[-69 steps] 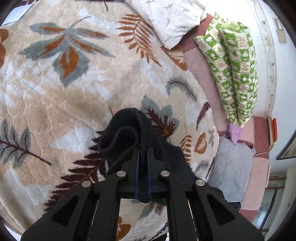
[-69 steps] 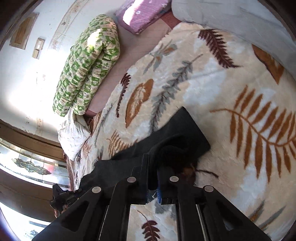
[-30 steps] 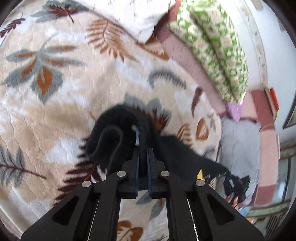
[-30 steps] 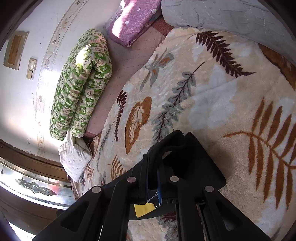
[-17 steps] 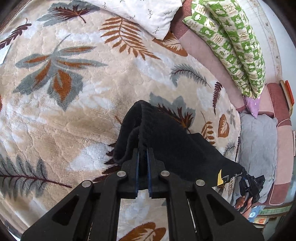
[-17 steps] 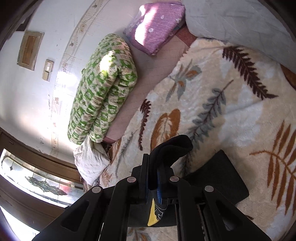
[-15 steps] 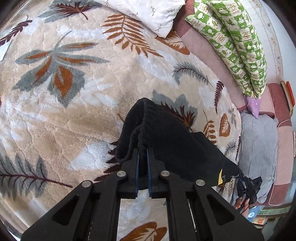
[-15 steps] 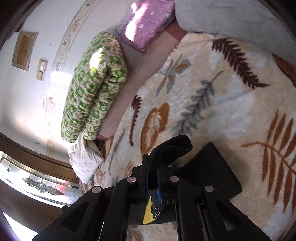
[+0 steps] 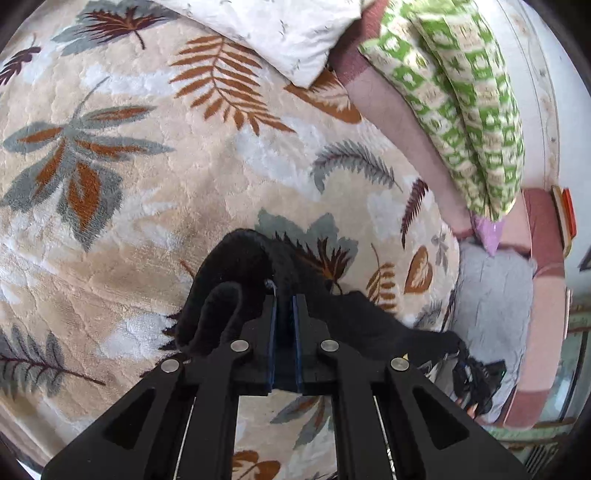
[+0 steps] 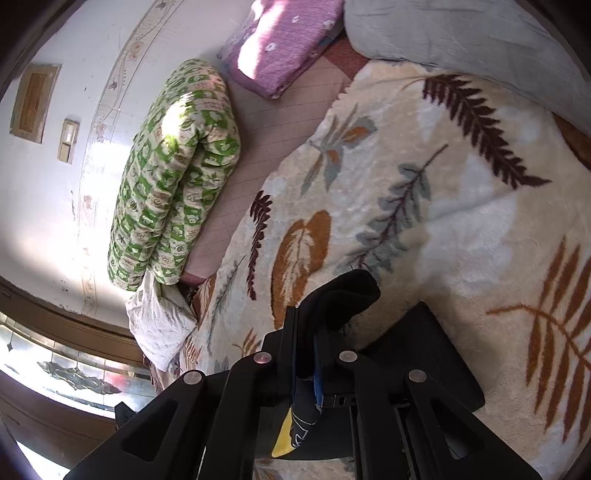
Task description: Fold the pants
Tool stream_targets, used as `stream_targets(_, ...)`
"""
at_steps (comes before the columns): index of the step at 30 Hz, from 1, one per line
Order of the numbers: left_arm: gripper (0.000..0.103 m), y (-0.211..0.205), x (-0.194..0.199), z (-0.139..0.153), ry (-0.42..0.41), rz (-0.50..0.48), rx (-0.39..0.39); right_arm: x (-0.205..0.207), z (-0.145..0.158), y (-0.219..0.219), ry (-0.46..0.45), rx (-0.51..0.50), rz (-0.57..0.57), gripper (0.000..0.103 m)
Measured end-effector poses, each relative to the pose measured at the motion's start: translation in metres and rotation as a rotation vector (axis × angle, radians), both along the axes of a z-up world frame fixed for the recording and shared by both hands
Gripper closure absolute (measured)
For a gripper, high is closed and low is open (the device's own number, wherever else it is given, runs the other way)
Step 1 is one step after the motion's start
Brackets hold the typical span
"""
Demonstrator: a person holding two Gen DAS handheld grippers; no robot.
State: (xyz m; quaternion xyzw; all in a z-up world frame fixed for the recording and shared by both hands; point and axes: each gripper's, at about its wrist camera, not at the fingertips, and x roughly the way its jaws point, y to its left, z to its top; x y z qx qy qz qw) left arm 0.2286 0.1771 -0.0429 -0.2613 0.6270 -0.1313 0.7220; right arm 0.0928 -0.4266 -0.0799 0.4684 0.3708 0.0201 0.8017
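The left gripper (image 9: 283, 299) is clamped on a bunched edge of the black pants (image 9: 236, 280), lifted over the leaf-print blanket (image 9: 110, 184). The right gripper (image 10: 306, 332) pinches another edge, the rest trailing below. The fabric looks soft, limp and light; hems or waistband suit gripping. No containers are visible.

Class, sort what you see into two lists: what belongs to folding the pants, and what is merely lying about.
Belongs to the job:
pants, pinched at two spots
left gripper, shut on them
right gripper, shut on them
leaf blanket, the folding surface

Lying about:
green quilt
purple pillow
white pillow
grey cover
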Motion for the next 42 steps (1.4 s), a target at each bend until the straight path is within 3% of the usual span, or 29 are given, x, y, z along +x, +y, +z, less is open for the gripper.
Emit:
stream_targets(2,0.094,-0.002,-0.008,-0.006,0.016,-0.047,0.038,0.001,-0.001,0.005,0.003,0.002,0.019,0.097)
stream_targets(6,0.067,-0.001,-0.024,-0.023,0.055,-0.109,0.052,-0.003,-0.017,0.008,0.039,0.005,0.022,0.096)
stream_targets(8,0.063,-0.001,-0.029,-0.03,0.053,-0.121,0.08,-0.006,-0.026,0.006,0.059,0.013,0.012,0.096)
stream_targets(10,0.065,-0.002,-0.032,-0.028,0.02,-0.114,0.095,-0.009,-0.032,0.005,0.074,0.021,0.004,0.096)
stream_targets(11,0.072,-0.004,-0.033,-0.024,-0.02,-0.117,0.104,-0.009,-0.033,0.005,0.077,0.022,0.002,0.096)
stream_targets(12,0.095,-0.007,-0.033,-0.021,-0.043,-0.119,0.11,-0.01,-0.033,0.006,0.079,0.018,0.003,0.096)
stream_targets(14,0.097,-0.01,-0.031,-0.016,-0.049,-0.082,0.101,-0.01,-0.031,0.006,0.077,0.006,0.008,0.096)
stream_targets(18,0.099,-0.005,-0.012,-0.001,-0.048,0.009,-0.051,-0.009,-0.023,0.007,0.071,-0.01,0.007,0.097)
stream_targets(22,0.099,0.003,0.013,0.03,-0.101,0.08,-0.106,-0.001,-0.009,0.004,0.028,0.03,-0.018,0.097)
stream_targets(25,0.099,0.011,0.025,0.044,-0.143,0.112,-0.092,0.01,0.014,0.001,-0.047,0.076,-0.037,0.097)
stream_targets(29,0.099,0.013,0.018,0.025,-0.119,0.041,-0.038,0.013,0.037,-0.005,-0.141,0.106,-0.054,0.097)
stream_targets(32,0.099,0.015,0.006,-0.003,-0.069,-0.017,0.015,0.001,0.016,-0.006,-0.096,0.111,-0.03,0.097)
stream_targets(36,0.099,0.03,-0.004,-0.031,0.002,-0.004,-0.005,-0.027,-0.037,-0.008,0.008,0.135,-0.035,0.097)
stream_targets(39,0.099,0.043,-0.006,-0.034,0.026,0.037,-0.072,-0.049,-0.061,-0.016,0.033,0.178,-0.073,0.097)
stream_targets(42,0.099,0.041,-0.007,-0.031,0.024,0.032,-0.051,-0.062,-0.062,-0.024,0.017,0.205,-0.088,0.097)
